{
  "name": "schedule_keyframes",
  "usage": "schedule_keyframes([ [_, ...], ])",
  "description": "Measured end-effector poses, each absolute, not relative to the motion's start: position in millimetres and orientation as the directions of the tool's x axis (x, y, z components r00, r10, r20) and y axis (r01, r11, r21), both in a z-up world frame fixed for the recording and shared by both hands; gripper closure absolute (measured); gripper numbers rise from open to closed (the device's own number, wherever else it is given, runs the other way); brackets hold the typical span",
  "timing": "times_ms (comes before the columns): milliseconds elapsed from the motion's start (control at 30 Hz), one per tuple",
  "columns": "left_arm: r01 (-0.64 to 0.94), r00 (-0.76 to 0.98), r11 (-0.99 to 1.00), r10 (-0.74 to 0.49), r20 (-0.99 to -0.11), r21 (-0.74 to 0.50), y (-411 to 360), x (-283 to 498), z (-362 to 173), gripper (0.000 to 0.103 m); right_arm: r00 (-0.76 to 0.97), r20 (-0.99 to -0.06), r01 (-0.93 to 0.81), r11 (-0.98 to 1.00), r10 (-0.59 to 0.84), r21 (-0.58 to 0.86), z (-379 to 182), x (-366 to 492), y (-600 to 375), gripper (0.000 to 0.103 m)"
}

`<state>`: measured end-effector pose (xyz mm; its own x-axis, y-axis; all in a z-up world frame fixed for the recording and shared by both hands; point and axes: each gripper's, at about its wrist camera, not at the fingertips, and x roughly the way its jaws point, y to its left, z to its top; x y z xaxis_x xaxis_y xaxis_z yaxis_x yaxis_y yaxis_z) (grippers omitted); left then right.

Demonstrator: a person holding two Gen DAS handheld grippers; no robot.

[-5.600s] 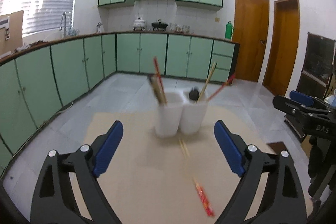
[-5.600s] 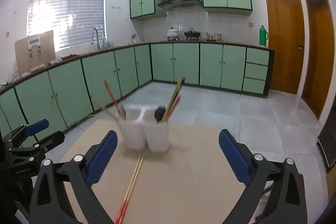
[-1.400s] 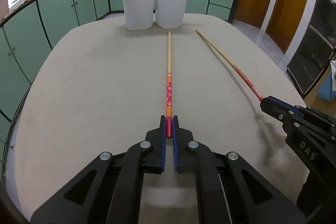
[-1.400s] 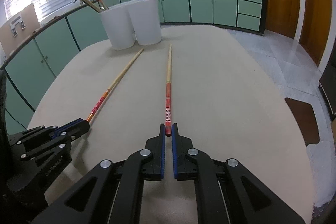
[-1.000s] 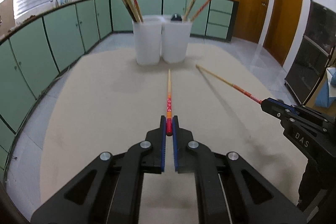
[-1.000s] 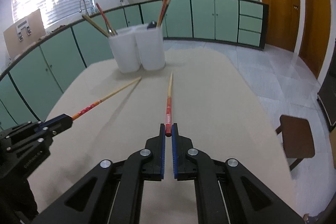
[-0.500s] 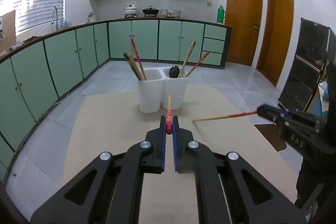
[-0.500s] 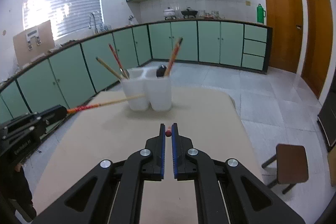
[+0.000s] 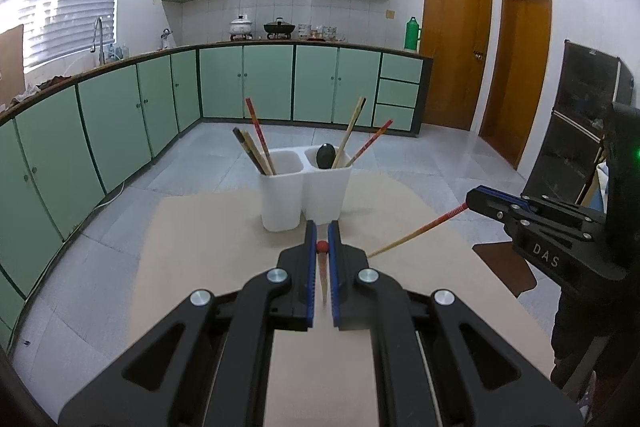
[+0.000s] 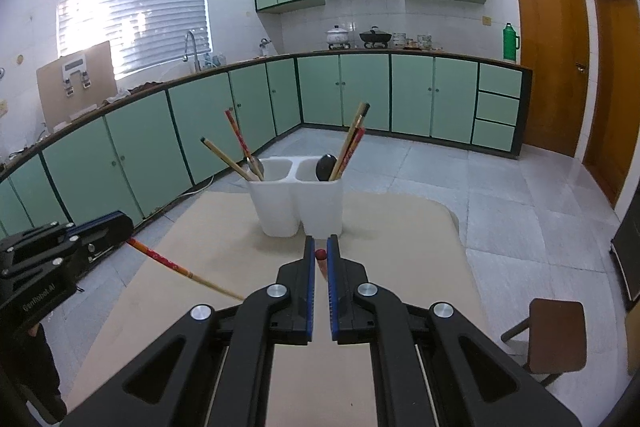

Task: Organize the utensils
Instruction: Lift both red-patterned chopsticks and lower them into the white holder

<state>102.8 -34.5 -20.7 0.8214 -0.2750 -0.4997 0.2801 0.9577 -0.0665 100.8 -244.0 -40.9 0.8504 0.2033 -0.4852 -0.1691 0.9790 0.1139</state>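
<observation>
left gripper (image 9: 322, 247): jaws closed on a chopstick (image 9: 323, 283) by its red end, shaft slanted down toward the worktop (image 9: 192, 251) | right gripper (image 10: 321, 254): jaws clamped on second chopstick (image 9: 416, 233), tip aimed down-left | holder (image 9: 304, 193) just beyond both | change: both chopsticks are lifted off the worktop, earlier flat, pointed at holder

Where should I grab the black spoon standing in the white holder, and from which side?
Grip the black spoon by its rounded end, the only part showing above the rim of the holder. It is probably best to come straight down from above, on the side away from the chopsticks leaning beside it.
</observation>
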Motion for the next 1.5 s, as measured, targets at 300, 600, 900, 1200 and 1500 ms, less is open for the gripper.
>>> schedule_keyframes([
  [300,0.307,0.841,0.951,-0.292,-0.455,-0.043,-39,120,1,0.098,0.847,-0.467,-0.221,0.967,0.254,0.126,-9,126,-239,0.097],
  [600,0.332,0.868,0.943,-0.312,-0.387,-0.016,-42,143,40,0.098,0.869,-0.393,-0.271,0.954,0.301,0.13,48,155,-239,0.097],
  [900,0.316,0.915,0.947,-0.288,-0.284,0.056,-54,179,93,0.098,0.92,-0.258,-0.268,0.954,0.294,0.132,109,207,-236,0.097],
  [1200,0.286,0.914,0.956,-0.253,-0.318,0.059,-61,243,79,0.098,0.936,-0.228,-0.248,0.962,0.268,0.116,108,269,-220,0.097],
  [1500,0.257,0.892,0.966,-0.223,-0.392,0.035,-52,291,43,0.098,0.912,-0.306,-0.239,0.96,0.274,0.148,61,307,-216,0.097],
])
